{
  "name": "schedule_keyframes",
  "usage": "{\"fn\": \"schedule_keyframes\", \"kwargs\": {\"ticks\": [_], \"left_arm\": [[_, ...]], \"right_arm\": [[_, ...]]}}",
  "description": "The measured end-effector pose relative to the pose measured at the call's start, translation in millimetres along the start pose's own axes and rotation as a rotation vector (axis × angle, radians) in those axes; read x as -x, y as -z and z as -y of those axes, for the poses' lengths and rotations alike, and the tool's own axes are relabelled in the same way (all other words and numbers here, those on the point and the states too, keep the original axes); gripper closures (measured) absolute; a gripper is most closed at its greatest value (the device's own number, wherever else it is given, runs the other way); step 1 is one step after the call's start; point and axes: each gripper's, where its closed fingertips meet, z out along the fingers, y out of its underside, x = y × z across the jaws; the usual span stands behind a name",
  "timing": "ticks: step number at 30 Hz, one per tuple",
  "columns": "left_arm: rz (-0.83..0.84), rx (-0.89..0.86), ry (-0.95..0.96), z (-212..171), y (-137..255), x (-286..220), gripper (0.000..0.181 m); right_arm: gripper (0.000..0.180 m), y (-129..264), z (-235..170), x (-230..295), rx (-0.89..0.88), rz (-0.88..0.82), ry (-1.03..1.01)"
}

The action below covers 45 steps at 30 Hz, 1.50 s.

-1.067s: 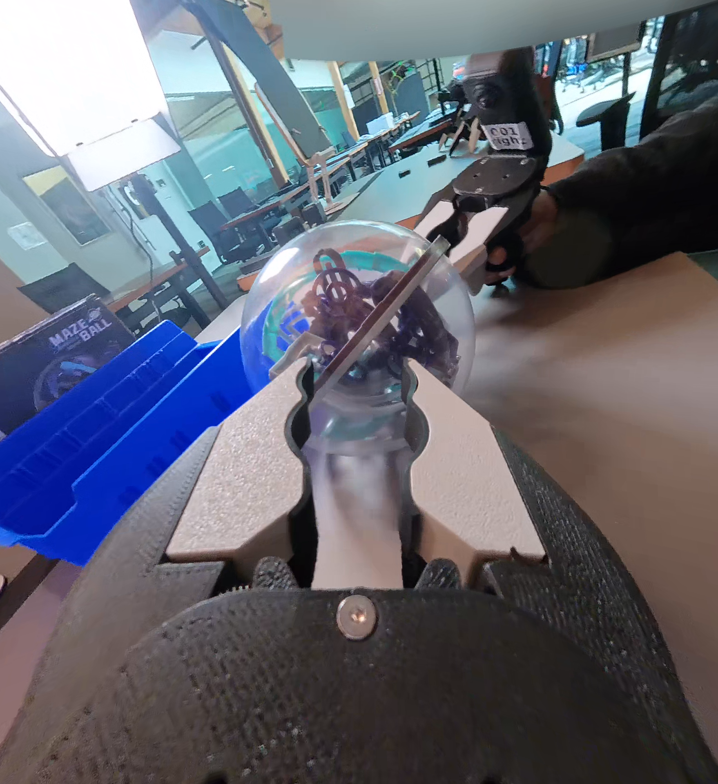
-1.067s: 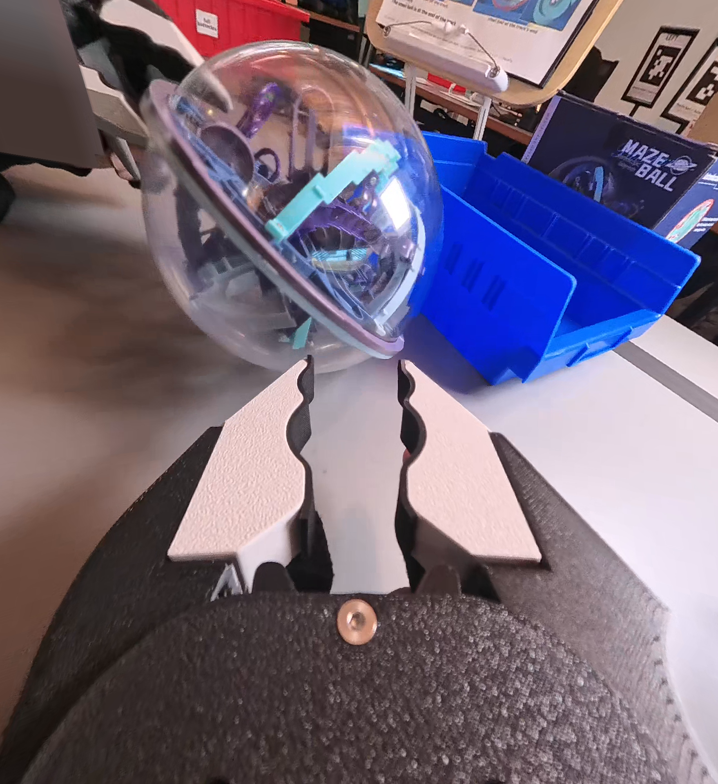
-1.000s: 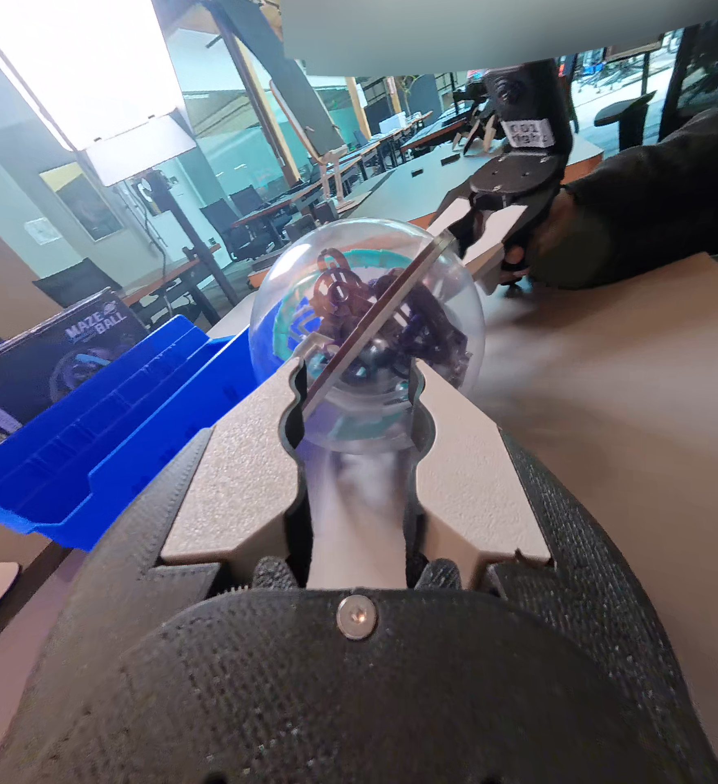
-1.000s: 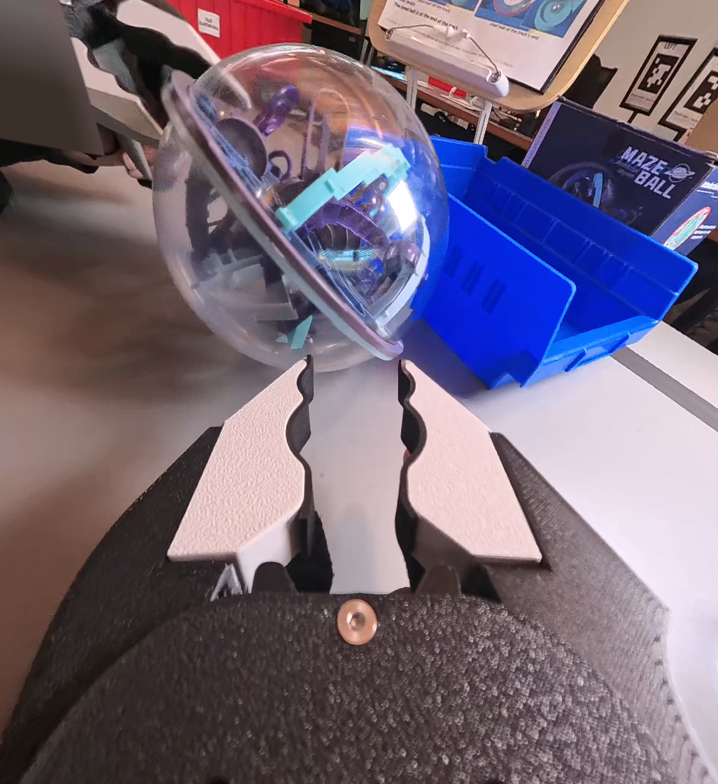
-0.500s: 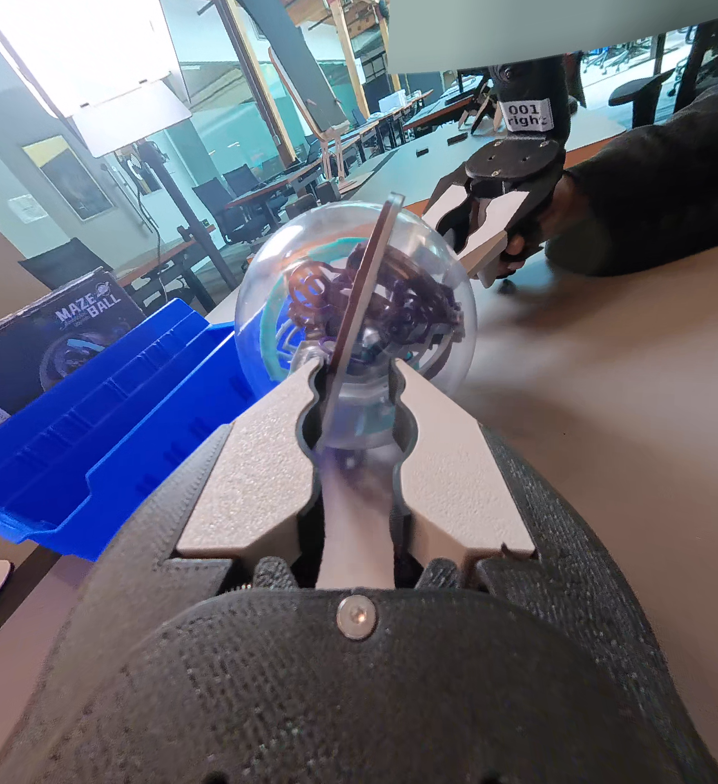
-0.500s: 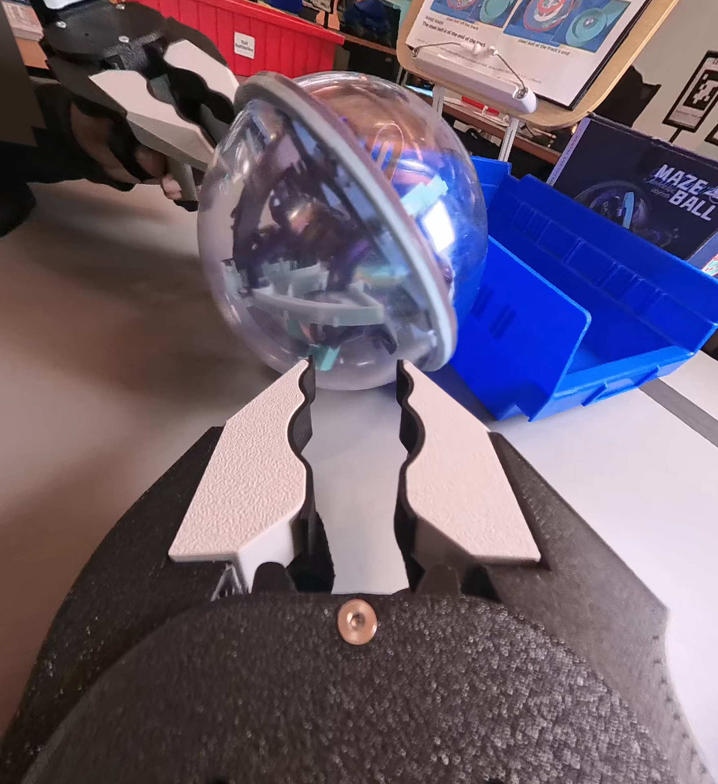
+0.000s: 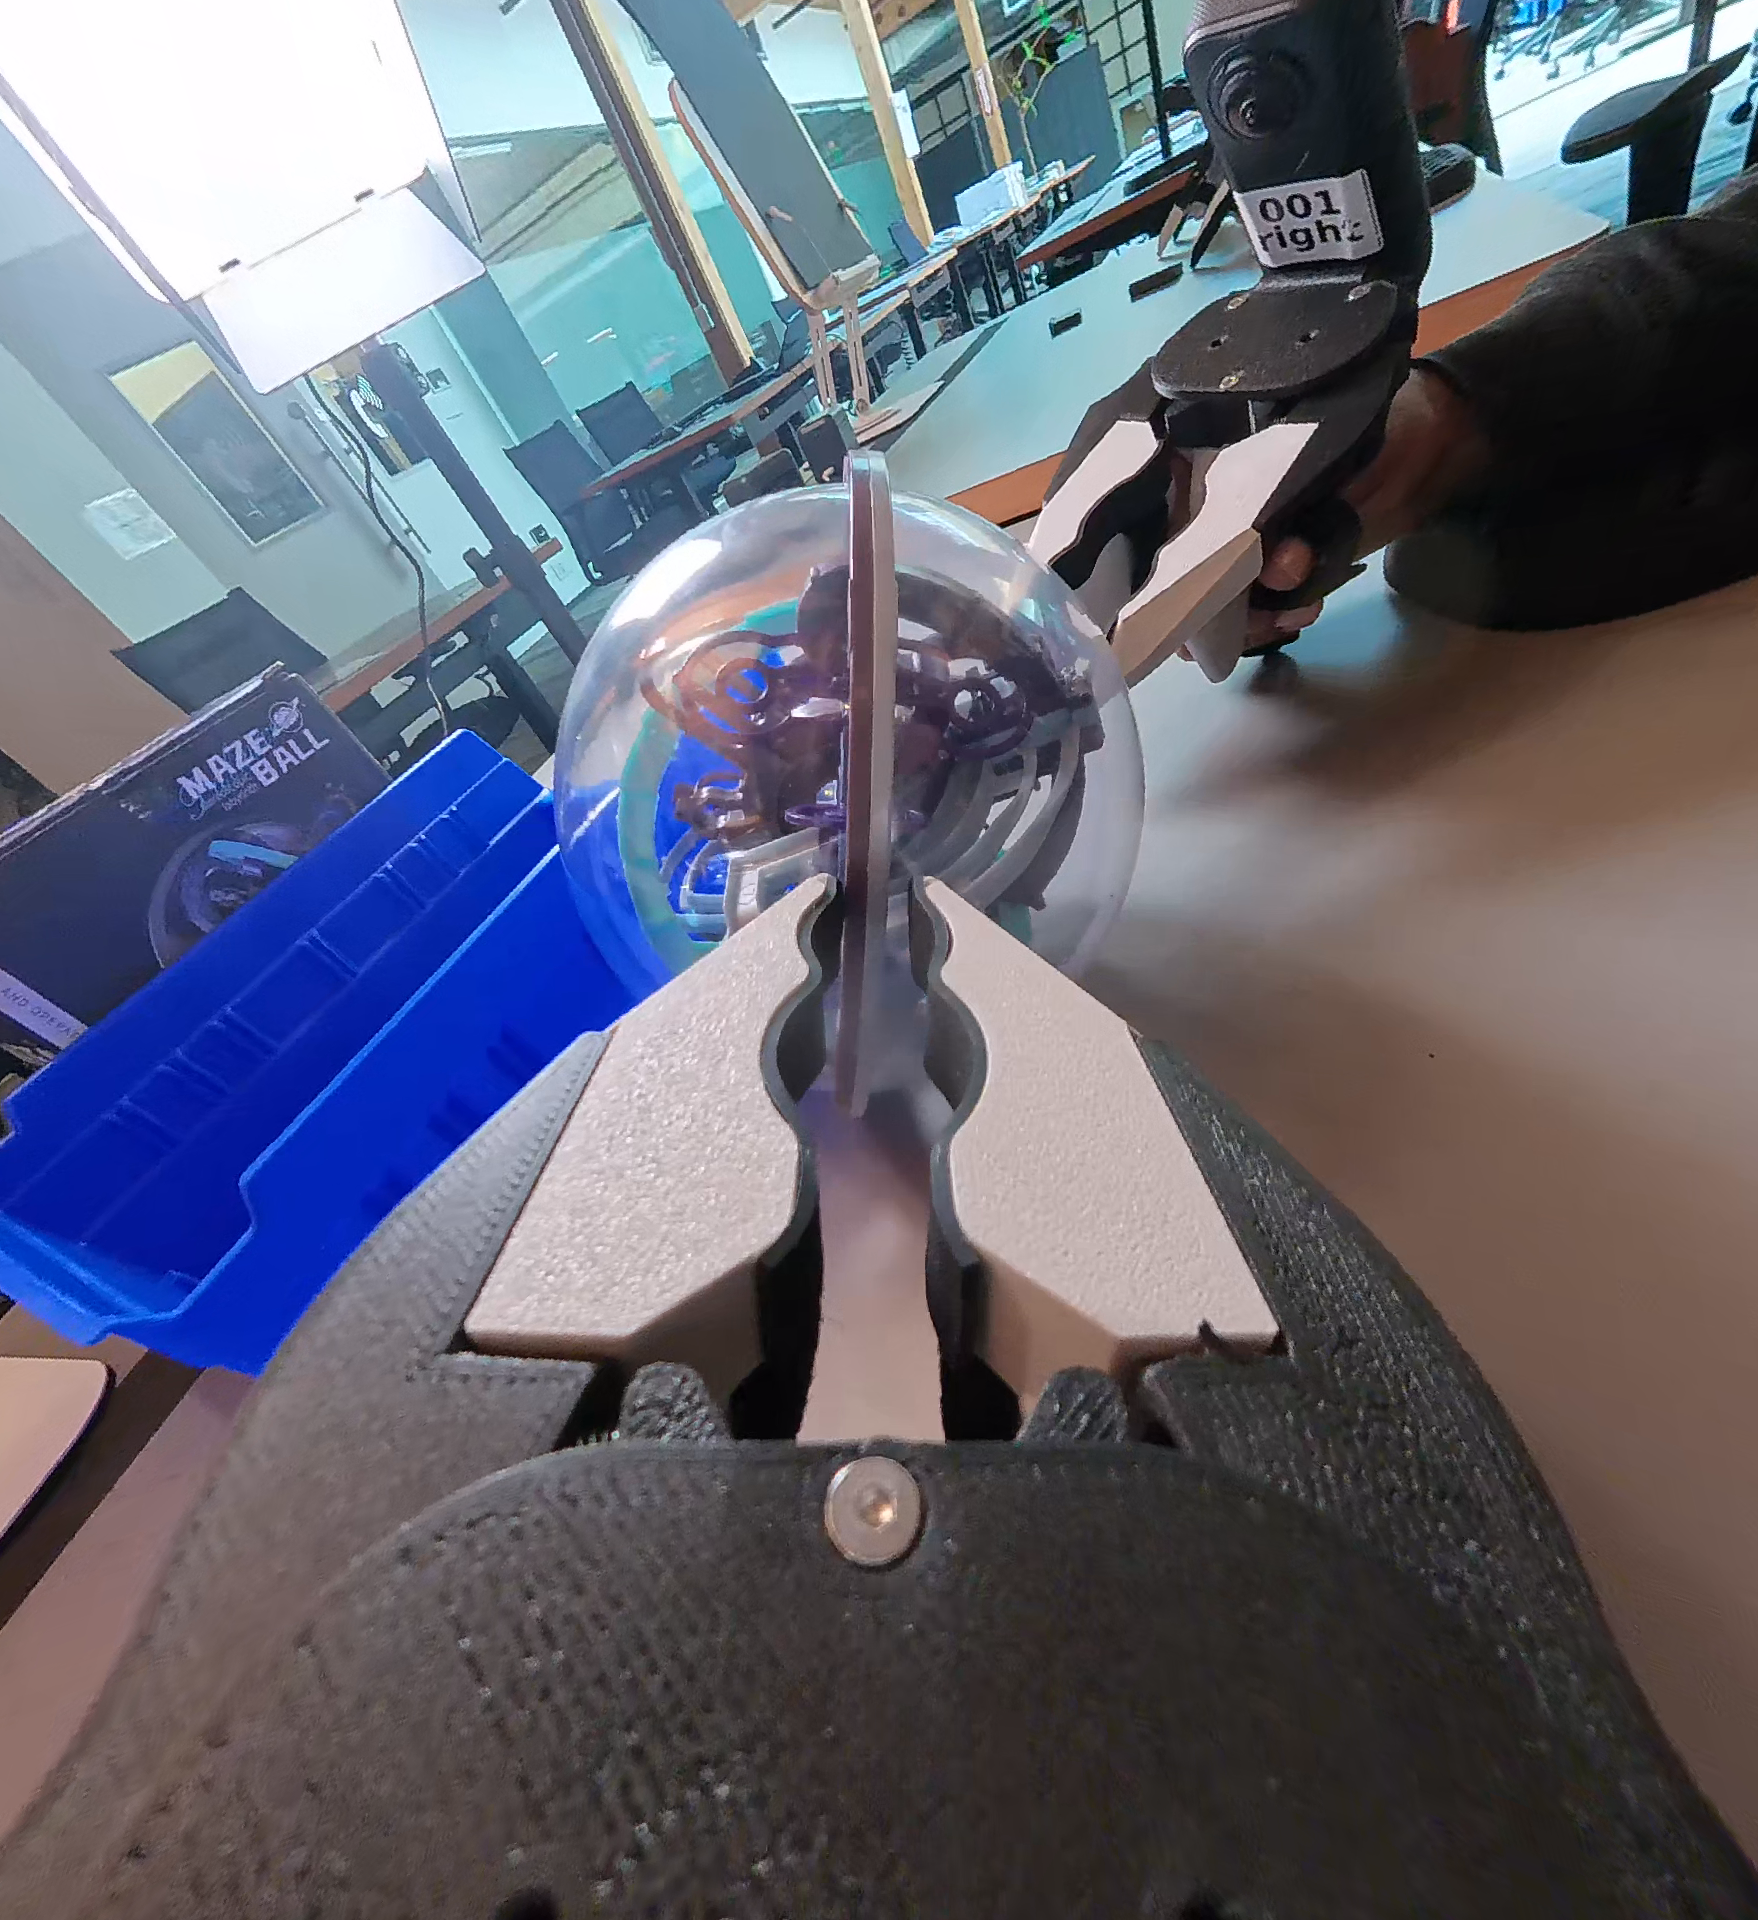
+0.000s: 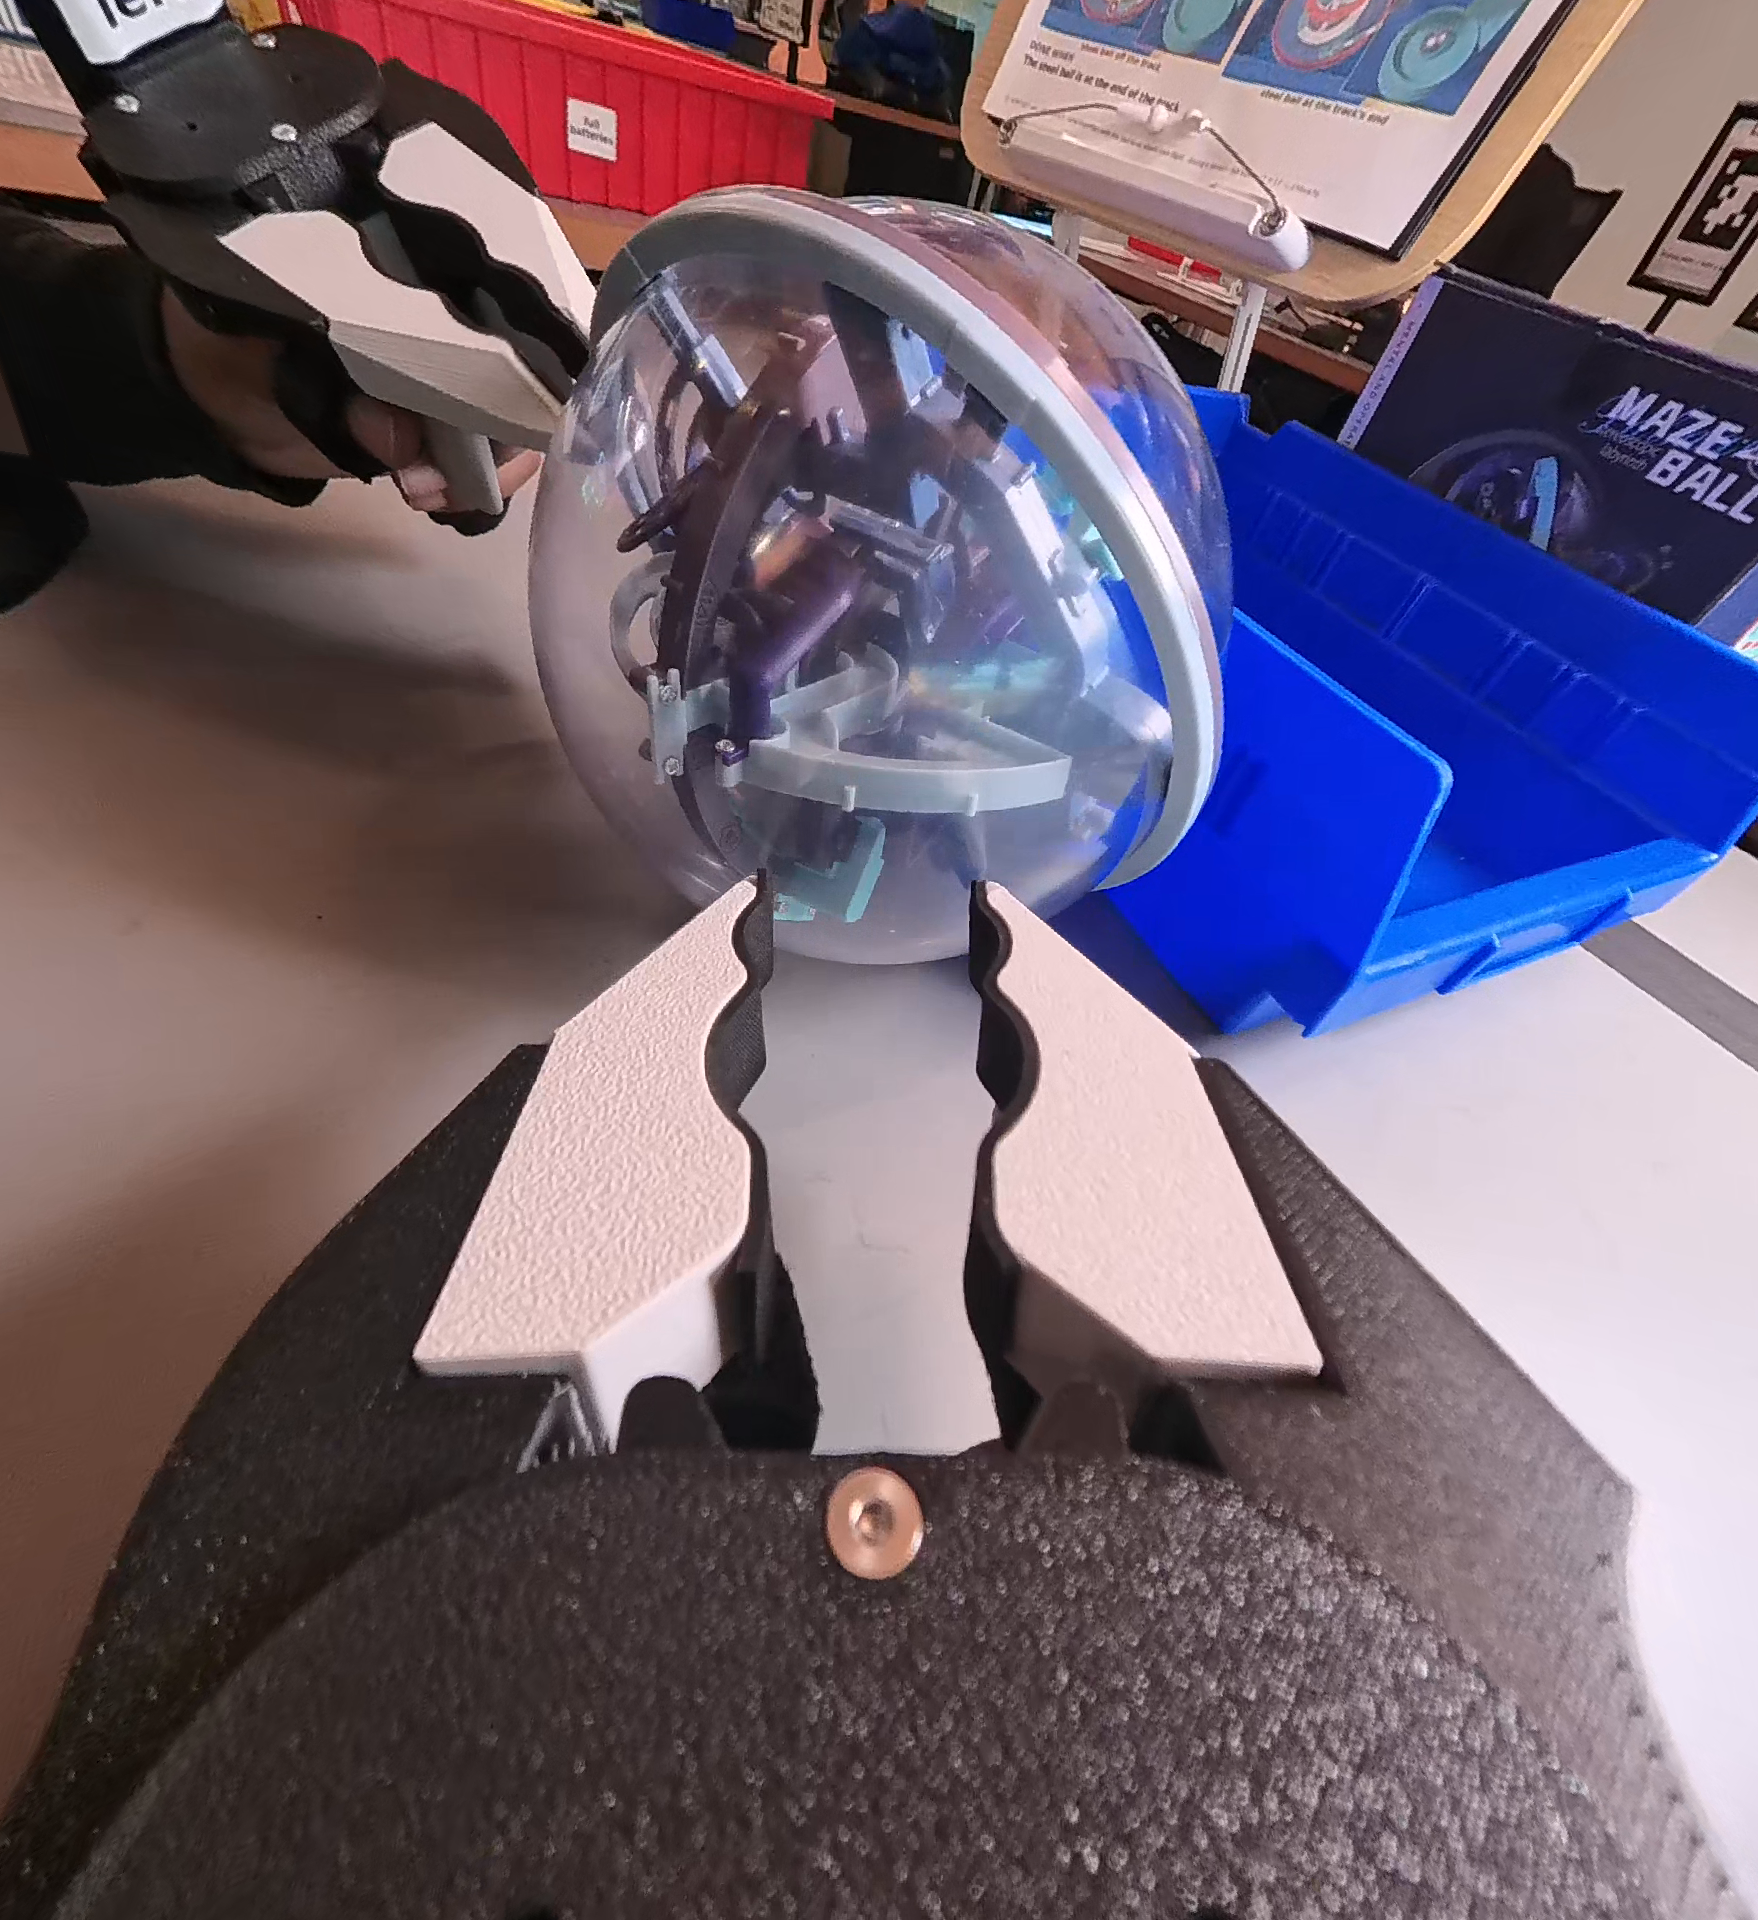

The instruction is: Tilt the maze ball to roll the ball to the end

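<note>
The left tool [image 7: 880,894] is clamped on the maze ball [image 7: 854,748]: its two pale fingers pinch the flat grey rim ring that runs around the sphere's middle, and that ring stands nearly upright between them in the left wrist view. In the right wrist view the same tool [image 8: 542,343] reaches in from the upper left, its fingers meeting the ring at the ball's upper left edge, with a person's hand [image 8: 262,405] wrapped around its grip.

The right tool [image 8: 870,904] has its fingers apart with nothing between them. The tips sit just below and in front of the clear shell of the maze ball [image 8: 854,582]; whether they touch it cannot be told. From the left wrist view this tool [image 7: 1145,582] shows beyond the ball at the upper right, held by a hand in a dark sleeve [image 7: 1623,416].

The ball is held off the pale worktop [image 8: 179,831], tilted, its ring slanting from upper left to lower right in the right wrist view. Purple, grey and teal tracks fill the inside; the small rolling ball cannot be made out.

Just behind the ball stands a blue plastic bin [image 8: 1477,748], and behind that a dark printed box [image 8: 1623,499]. Further back are a red crate [image 8: 563,114] and a clipboard stand [image 8: 1249,114].
</note>
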Motion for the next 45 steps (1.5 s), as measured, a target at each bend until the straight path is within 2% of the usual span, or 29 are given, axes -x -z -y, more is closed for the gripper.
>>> {"fn": "schedule_keyframes", "kwargs": {"ticks": [19, 45], "left_arm": [[0.043, 0.068, -0.007, 16, -10, -4, 0.174], [0.032, 0.039, 0.070, 44, -29, -10, 0.174]], "right_arm": [[0.142, 4, 1, -4, -0.002, -0.015, -0.036], [0.141, 1, -1, -3, 0.009, -0.006, -0.062]]}}
